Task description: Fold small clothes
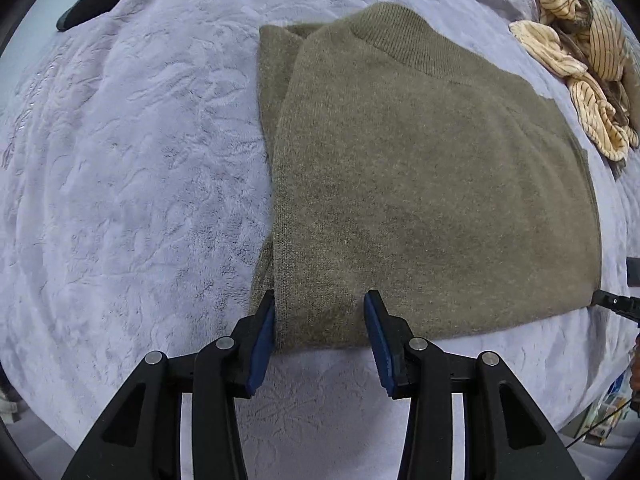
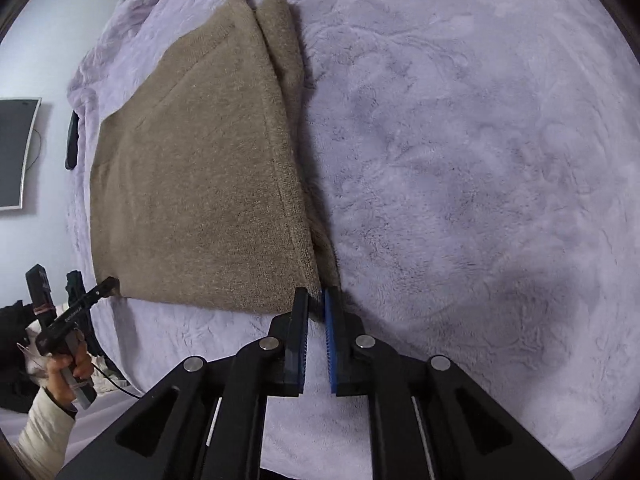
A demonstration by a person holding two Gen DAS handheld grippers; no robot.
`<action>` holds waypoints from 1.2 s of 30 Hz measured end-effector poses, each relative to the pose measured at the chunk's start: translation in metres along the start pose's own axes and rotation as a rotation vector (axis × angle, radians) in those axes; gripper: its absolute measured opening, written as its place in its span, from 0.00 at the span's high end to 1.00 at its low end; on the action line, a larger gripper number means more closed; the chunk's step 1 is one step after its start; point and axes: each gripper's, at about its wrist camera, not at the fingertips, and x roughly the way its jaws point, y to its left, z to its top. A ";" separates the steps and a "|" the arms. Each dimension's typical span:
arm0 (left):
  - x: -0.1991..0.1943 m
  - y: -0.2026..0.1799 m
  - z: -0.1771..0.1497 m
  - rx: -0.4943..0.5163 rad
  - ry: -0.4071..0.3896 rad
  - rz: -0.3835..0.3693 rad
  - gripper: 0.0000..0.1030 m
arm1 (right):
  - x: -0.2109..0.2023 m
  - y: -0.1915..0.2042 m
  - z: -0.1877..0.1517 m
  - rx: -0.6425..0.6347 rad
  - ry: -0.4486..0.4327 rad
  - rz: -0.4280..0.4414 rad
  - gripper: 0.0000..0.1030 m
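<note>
Two tongs are in my hands, one at each near corner of a single olive-brown knitted sweater (image 1: 420, 184) lying flat on a pale lilac fleece blanket (image 1: 120, 160).

In the left wrist view the sweater fills the centre and right of the frame, collar toward the top, sleeves already folded in. My left tongs (image 1: 320, 308) sit at bottom centre, jaws apart, straddling the sweater's lower left corner without squeezing it; I judge they are placed there to take the hem.

In the right wrist view the sweater lies left of centre. My right tongs (image 2: 316, 300), at bottom centre, are nearly closed and pinch the sweater's lower right corner between their blue pads (image 2: 331, 344). A grip at both hem corners would let me lift the bottom edge up toward the collar.

One crumpled cream striped garment (image 1: 576, 60) waits at the upper right of the left view. One wall screen (image 2: 16, 152) shows at the right view's left edge.
</note>
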 end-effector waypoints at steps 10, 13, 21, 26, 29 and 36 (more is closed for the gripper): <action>-0.049 -0.008 0.029 0.020 -0.151 -0.114 0.57 | -0.035 0.122 0.033 -0.261 -0.057 0.074 0.66; -0.029 -0.021 0.044 0.052 -0.135 -0.130 0.57 | -0.029 0.176 0.058 -0.337 -0.047 0.118 0.66; 0.024 -0.039 0.044 0.205 -0.070 -0.124 0.57 | 0.022 0.312 0.135 -0.467 0.027 0.194 0.66; 0.026 -0.042 0.033 0.254 -0.102 -0.133 0.57 | 0.066 0.358 0.189 -0.486 0.075 0.138 0.66; 0.027 -0.041 0.027 0.263 -0.120 -0.135 0.57 | 0.094 0.375 0.211 -0.499 0.146 0.092 0.66; 0.027 -0.039 0.027 0.246 -0.121 -0.150 0.57 | 0.128 0.389 0.210 -0.584 0.343 0.018 0.66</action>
